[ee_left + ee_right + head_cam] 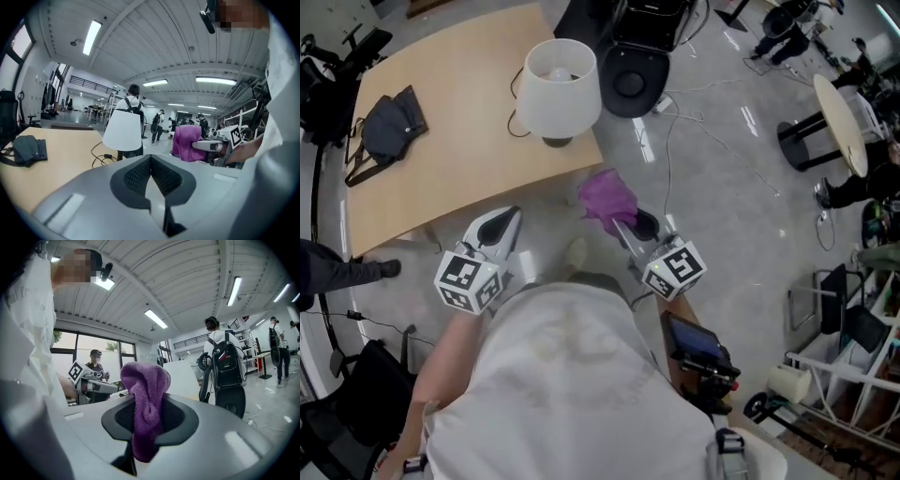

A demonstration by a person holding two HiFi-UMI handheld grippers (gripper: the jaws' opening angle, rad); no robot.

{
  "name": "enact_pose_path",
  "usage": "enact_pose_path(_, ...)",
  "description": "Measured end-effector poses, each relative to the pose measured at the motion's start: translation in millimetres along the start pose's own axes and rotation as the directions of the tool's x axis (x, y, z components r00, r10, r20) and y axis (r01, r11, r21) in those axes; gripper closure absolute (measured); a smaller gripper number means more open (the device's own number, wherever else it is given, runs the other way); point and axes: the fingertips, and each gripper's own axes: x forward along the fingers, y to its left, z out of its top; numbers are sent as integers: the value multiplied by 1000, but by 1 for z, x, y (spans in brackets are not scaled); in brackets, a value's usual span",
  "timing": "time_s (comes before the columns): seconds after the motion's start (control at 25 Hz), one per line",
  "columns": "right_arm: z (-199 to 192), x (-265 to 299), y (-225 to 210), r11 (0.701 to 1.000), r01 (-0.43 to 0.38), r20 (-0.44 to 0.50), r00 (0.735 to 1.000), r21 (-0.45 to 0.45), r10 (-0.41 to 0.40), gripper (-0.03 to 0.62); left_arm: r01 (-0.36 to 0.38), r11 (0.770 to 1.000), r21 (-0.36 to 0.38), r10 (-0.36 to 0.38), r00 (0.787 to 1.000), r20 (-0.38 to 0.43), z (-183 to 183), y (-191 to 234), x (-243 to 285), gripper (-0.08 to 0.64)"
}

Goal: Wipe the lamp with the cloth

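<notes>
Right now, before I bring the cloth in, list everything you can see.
Table: one, light wood, ahead and left.
Lamp: one, white shade, at the table's right end.
Bag: one, dark, on the table's left part.
Cloth: one, purple, in the right gripper, short of the lamp.
Round table: one, pale, far right.
Left gripper: one, grey, jaws together, empty.
Right gripper: one, grey, clamped on the cloth.

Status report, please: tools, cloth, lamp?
Right tool shut on purple cloth. Left tool shut, empty. Lamp on table, apart from cloth. Nothing between.
</notes>
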Motion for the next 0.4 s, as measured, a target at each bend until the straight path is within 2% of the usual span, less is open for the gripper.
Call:
enact_pose_path(0.24, 11, -12, -4, 999, 15, -13, 1000, -40, -15, 494, -6, 1000, 18, 6, 999, 37, 12, -9, -3, 558)
enact_pose_path(0.4, 17, -12, -7, 997, -4, -15, 1000, -73, 3, 494, -30, 999, 12, 29, 998, 60, 12, -6, 0, 558)
